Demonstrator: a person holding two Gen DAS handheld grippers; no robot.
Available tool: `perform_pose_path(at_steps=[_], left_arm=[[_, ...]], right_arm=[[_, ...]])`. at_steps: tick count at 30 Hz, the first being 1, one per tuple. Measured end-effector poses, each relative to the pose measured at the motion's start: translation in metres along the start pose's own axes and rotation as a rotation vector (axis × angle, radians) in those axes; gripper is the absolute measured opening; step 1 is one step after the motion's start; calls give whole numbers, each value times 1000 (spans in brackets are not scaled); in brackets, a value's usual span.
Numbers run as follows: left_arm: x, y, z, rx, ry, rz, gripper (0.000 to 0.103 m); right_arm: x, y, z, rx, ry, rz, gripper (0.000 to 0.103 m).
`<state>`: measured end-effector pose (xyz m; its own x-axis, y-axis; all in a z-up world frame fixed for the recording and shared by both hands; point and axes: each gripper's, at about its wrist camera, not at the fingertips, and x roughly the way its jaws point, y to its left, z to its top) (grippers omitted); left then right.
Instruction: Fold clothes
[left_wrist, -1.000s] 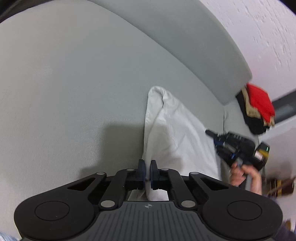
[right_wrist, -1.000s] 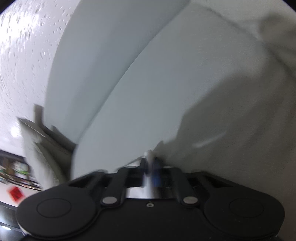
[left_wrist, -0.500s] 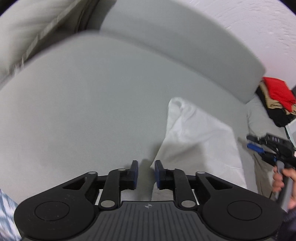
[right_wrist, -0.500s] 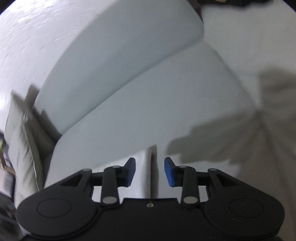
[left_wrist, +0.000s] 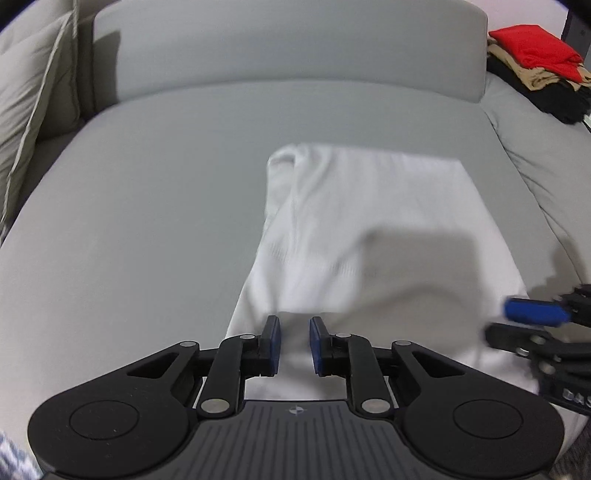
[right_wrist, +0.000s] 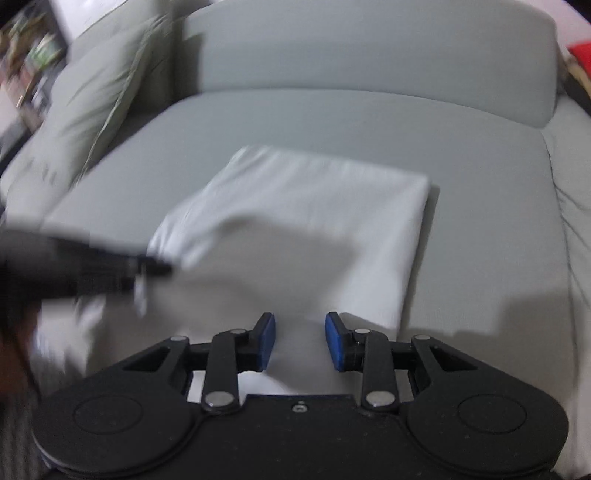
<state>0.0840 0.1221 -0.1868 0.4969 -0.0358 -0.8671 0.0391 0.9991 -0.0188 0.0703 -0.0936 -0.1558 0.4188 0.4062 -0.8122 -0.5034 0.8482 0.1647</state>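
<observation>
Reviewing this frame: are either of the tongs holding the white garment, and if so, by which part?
Nothing is held. The left tongs and right tongs both stand open over the near edge of the white garment, which lies on the sofa cushion.

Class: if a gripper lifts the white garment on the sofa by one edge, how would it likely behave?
The white garment would probably droop: its folded layers sag with soft creases. It looks thin, so likely light. On the sofa cushion, pushing would probably bunch it rather than slide it.

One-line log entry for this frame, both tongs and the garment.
left tongs: open, empty | right tongs: open, empty | white garment: folded, lying flat on grey sofa seat | stage: fold laid, released
</observation>
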Motion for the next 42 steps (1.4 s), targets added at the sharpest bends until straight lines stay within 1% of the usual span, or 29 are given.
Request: perform_pose_path(at_steps=[2,4,5,6,8,10,11,12,13,14,16,18,19,20,22,23,24,26,28,29,30,31,32,33,37,38,40,42], left_arm=[[-19,12,-20,12,10,-22,18],[-38,22,-37,9,-4,-31,18],[-47,26,-45,1,-18,-35,17],[-55,29,-48,-19,-50,-59,15],[-71,29,-51,-58,-121,-104,15],[-72,20,-42,-62,-180,-117,16],[-66,12,-35,-57,-191,-113,16],[-60,4,-28,-53,-202,-110,16],[-51,-5,-23,-56,-201,-119,16],[-42,-12,-19,-57,-193,-140,15],[-25,-29,-19,-21,-166,-171,15],[-11,-42,-29,35,-73,-160,16],[-15,-43,-34,53,-75,-154,16],[-19,-45,-38,70,-75,-148,16],[-27,-39,-41,75,-2,-165,15],[-26,-32,-39,40,-17,-159,15],[-26,-24,-37,5,-33,-153,15],[-26,-9,-32,-65,-64,-141,15],[-26,6,-27,-135,-96,-129,17],[-26,13,-25,-170,-111,-123,20],[-26,21,-23,-205,-127,-117,29],[-26,28,-21,-241,-142,-111,36],[-26,36,-18,-276,-158,-104,40],[-26,43,-16,-311,-173,-98,41],[-25,73,-7,-450,-235,-74,45],[-20,74,-5,-454,-221,-99,47],[-10,75,-1,-461,-192,-148,48],[0,76,4,-469,-164,-198,54]], right_arm=[[-26,4,-26,-56,-4,-2,30],[-57,-13,-51,-36,-6,7,30],[-67,-19,-55,-6,14,28,30],[-75,-25,-57,27,25,48,29],[-89,-31,-57,68,-12,60,29],[-93,-25,-50,74,-68,67,22],[-87,-22,-42,82,-83,72,16],[-82,-18,-35,90,-99,78,13],[-76,-15,-27,101,-110,83,13],[-67,-12,-23,118,-102,89,13],[-50,-6,-24,149,-67,96,12],[-40,-2,-37,164,-21,110,12],[-42,1,-46,154,-21,114,12],[-49,2,-55,135,-41,110,12],[-63,2,-65,122,-15,114,12],[-70,-2,-69,141,12,124,12],[-77,-7,-72,152,9,127,12],[-93,-16,-78,178,-2,133,15],[-102,-28,-75,245,-46,147,27],[-105,-34,-73,287,-69,159,35],[-106,-41,-70,332,-93,175,44],[-104,-47,-66,373,-109,181,50],[-101,-52,-63,415,-120,178,61],[-96,-57,-60,456,-128,175,66],[-69,-70,-53,609,-116,212,68],[-63,-73,-53,641,-112,218,68],[-52,-80,-54,699,-105,238,68],[-36,-85,-55,753,-98,260,67]])
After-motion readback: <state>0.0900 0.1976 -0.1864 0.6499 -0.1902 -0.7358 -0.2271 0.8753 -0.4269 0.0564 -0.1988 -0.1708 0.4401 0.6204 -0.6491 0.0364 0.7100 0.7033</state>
